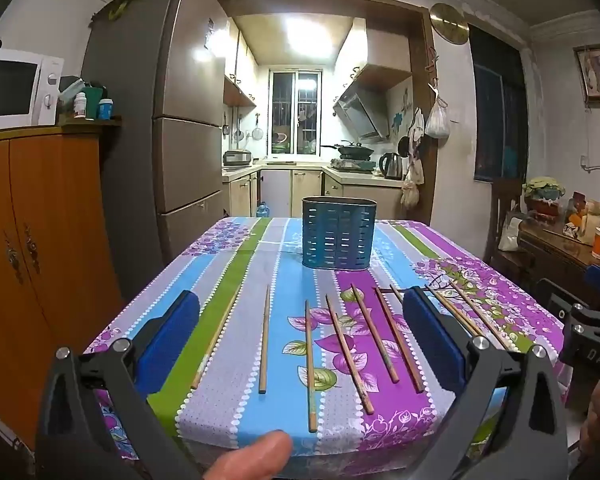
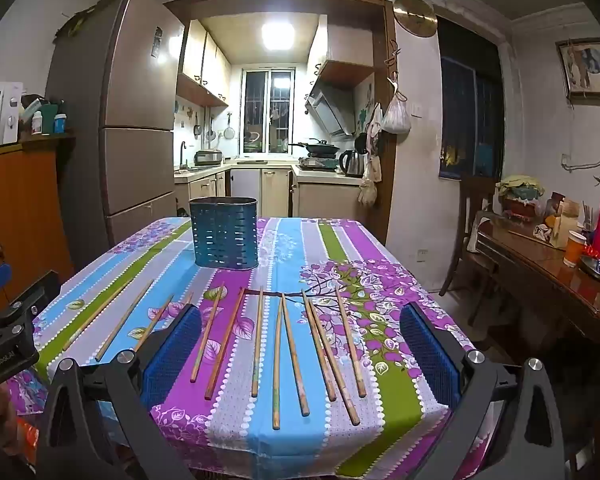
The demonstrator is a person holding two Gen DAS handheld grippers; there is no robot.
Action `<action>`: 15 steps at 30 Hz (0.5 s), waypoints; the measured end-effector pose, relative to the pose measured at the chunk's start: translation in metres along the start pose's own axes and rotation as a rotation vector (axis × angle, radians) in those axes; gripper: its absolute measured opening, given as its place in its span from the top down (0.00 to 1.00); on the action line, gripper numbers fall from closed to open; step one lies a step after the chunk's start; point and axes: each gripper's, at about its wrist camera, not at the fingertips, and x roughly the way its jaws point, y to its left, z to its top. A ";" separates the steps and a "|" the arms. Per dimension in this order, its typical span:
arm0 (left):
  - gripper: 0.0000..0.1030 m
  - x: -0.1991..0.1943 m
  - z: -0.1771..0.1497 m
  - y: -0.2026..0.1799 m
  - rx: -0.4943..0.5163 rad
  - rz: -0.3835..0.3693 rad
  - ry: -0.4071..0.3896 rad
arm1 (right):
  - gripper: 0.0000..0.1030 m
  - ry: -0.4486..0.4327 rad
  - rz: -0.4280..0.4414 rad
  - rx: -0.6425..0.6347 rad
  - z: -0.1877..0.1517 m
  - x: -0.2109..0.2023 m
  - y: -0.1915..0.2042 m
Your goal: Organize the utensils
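Hiding one chopstick point(image 1: 396, 293) behind a blue pad, left gripper point(image 1: 300, 336) and right gripper point(image 2: 300, 344) fingers wide apart, empty.

We face a lit kitchen alcove with a barred window point(image 1: 296, 112), a tall fridge point(image 1: 168, 112) left, a wooden cabinet point(image 1: 40, 240) beside it.

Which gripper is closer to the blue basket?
Left, slightly. The blue basket stands straight ahead of the left gripper, but off to the left of the right gripper. Both hang open at the table's near edge.
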 end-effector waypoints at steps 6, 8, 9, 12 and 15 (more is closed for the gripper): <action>0.05 0.002 0.000 0.003 -0.001 -0.008 0.014 | 0.04 0.009 0.004 -0.011 0.001 0.000 0.001; 0.05 0.003 0.000 0.005 -0.004 -0.011 0.016 | 0.04 0.016 0.001 -0.009 -0.003 0.003 0.003; 0.05 0.001 0.001 0.005 -0.006 -0.003 0.015 | 0.04 0.017 0.001 -0.010 -0.002 0.004 0.003; 0.05 0.001 0.000 0.007 -0.003 -0.004 0.014 | 0.04 0.020 0.001 -0.017 -0.002 0.004 0.002; 0.05 0.000 -0.002 0.005 0.003 0.002 0.014 | 0.04 0.025 -0.001 -0.017 -0.003 0.005 0.002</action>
